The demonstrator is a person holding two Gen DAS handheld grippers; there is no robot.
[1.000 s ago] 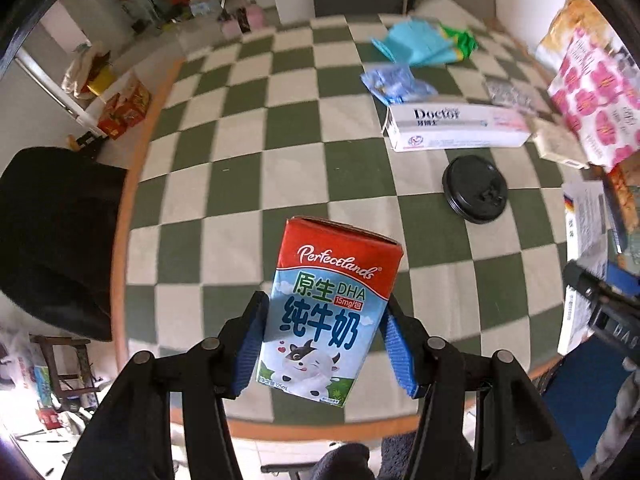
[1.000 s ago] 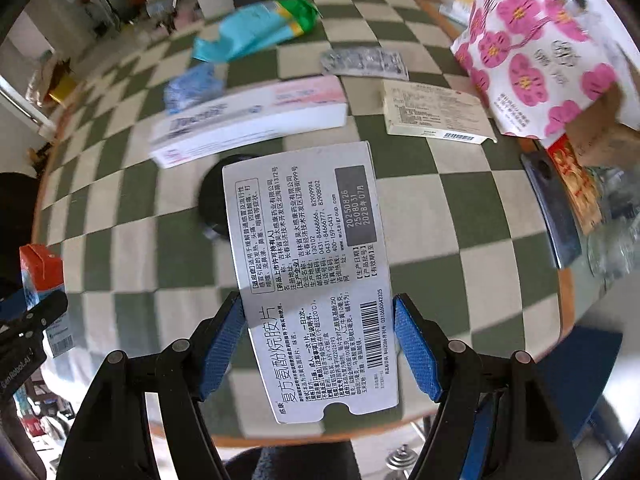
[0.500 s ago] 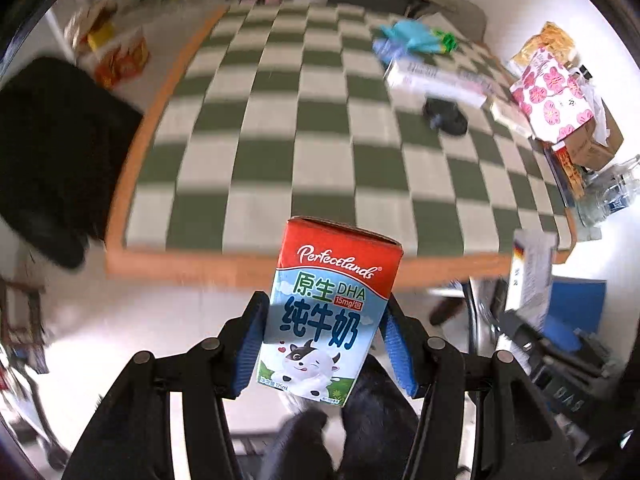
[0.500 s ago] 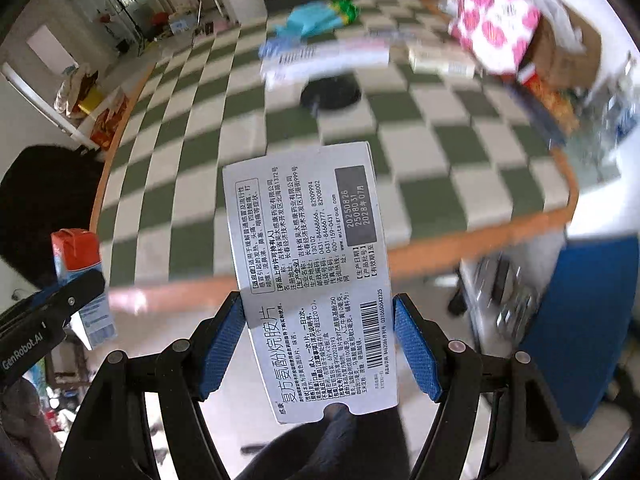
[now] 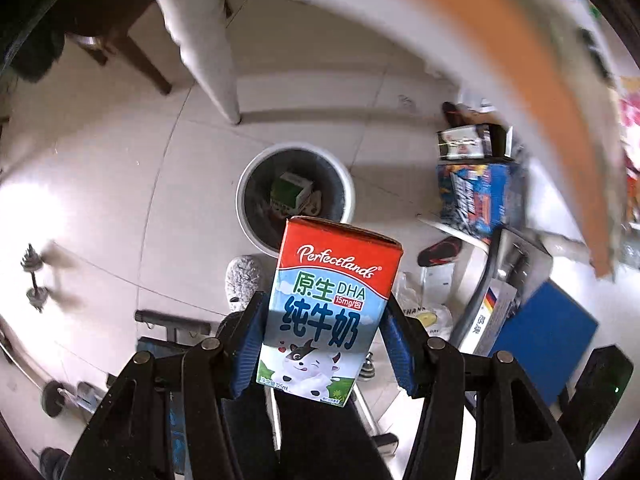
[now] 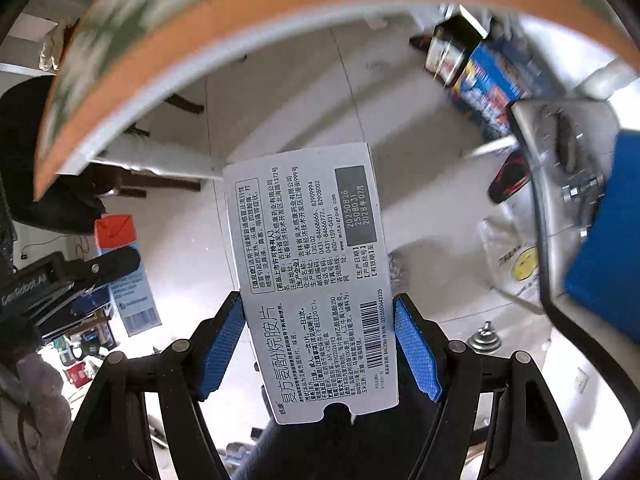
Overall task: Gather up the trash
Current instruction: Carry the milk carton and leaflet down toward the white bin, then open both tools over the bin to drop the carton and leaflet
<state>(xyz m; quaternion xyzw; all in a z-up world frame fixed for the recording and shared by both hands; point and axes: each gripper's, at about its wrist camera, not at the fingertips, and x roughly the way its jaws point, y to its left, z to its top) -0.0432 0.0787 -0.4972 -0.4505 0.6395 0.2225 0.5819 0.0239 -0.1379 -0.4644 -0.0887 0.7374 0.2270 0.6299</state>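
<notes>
Left hand-held gripper clenched red-and-blue milk carton; right hand-held gripper clenched flat white medicine box. Round white-rimmed bin at 12 o'clock held one carton already; both drops remained.

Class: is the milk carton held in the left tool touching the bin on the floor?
Apart. The left wrist view shows the milk carton clamped in the left tool, held in the air above the bin on the floor.
</notes>
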